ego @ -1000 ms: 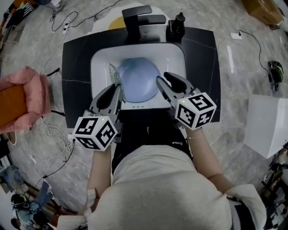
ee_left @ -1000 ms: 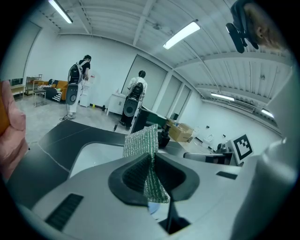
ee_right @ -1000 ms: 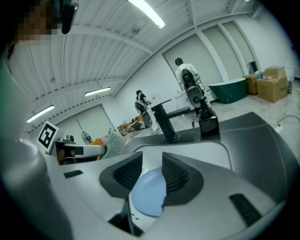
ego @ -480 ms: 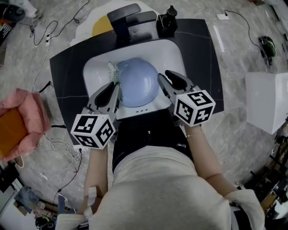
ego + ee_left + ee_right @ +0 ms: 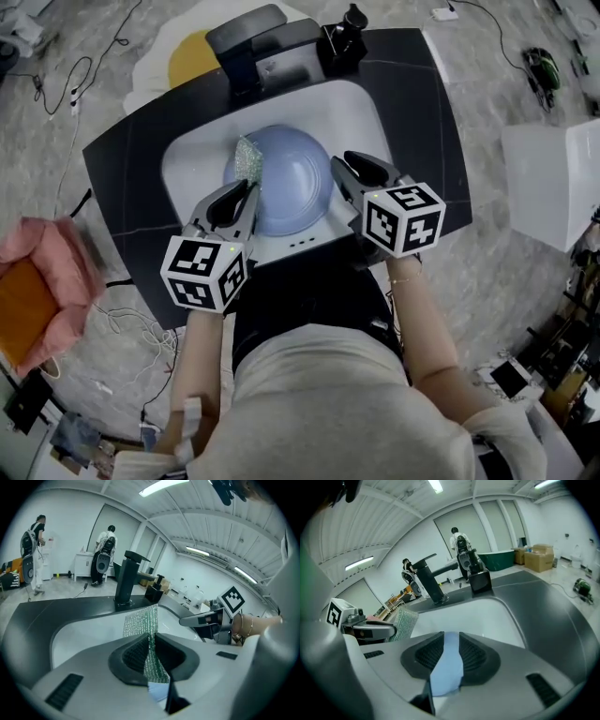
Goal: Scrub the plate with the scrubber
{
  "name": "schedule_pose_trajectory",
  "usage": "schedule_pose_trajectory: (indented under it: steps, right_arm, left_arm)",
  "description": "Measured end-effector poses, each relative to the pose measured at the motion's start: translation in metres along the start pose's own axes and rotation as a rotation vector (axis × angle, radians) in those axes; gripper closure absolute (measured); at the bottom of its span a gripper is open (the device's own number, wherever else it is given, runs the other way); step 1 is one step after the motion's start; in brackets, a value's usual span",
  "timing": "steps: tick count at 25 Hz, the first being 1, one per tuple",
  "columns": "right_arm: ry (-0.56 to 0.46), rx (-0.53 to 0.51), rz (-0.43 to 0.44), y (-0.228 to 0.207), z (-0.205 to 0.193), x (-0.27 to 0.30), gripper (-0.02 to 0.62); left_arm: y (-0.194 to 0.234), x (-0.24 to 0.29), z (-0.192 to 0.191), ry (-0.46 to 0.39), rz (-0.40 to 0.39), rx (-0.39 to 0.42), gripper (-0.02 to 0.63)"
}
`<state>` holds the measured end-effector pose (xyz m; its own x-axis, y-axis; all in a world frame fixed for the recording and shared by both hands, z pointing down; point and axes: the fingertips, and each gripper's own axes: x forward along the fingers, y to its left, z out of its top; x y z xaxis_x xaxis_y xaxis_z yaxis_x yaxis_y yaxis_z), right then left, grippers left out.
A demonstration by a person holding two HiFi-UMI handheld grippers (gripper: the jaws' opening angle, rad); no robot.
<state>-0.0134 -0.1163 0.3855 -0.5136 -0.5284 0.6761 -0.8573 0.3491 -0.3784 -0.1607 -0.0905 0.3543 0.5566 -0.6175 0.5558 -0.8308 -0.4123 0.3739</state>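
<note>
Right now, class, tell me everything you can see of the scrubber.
The scrubber is a thin, flat pad of glittery silver-green mesh. It stands on edge, pinched by the left claw, its free end reaching past the jaws over the rim of the blue plate inside the white sink. Whether it touches the plate cannot be told.

A grey marbled floor [image 5: 497,281] surrounds a dark counter [image 5: 422,112], which has a white basin [image 5: 370,117] sunk into it and a black faucet [image 5: 246,42] at its far edge. Loose cables [image 5: 141,323] trail over the floor near a pink cushioned seat [image 5: 47,272], and a white box [image 5: 553,183] stands on the opposite side. The room has white walls [image 5: 70,522], tall glazed partitions [image 5: 497,522] and a ribbed ceiling [image 5: 225,531] lit by strip lights [image 5: 161,485]. Cardboard boxes [image 5: 539,557] sit far off by a wall
</note>
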Motion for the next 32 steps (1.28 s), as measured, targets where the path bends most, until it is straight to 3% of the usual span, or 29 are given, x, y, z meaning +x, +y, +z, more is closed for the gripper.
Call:
schedule_pose_trajectory:
  steps: [9,13,19,28,32]
  right_arm:
    - [0.171,0.050,-0.051,-0.021,-0.033,0.035,0.491]
    - [0.204,0.078,-0.060,-0.030,-0.046,0.048,0.479]
    - [0.234,0.115,-0.084,-0.041,-0.055,0.059,0.438]
    - [0.322,0.122,-0.073,-0.049,-0.072,0.083,0.426]
    - [0.367,0.134,-0.097,-0.056,-0.082,0.088,0.458]
  left_arm:
    - [0.007,0.036,-0.030,0.137,-0.067,0.119,0.552]
    - [0.010,0.050,-0.048,0.197,-0.095,0.126,0.552]
    - [0.020,0.066,-0.069,0.289,-0.076,0.136,0.552]
    - [0.023,0.080,-0.089,0.377,-0.080,0.208,0.551]
    - [0.024,0.085,-0.095,0.408,-0.079,0.226,0.551]
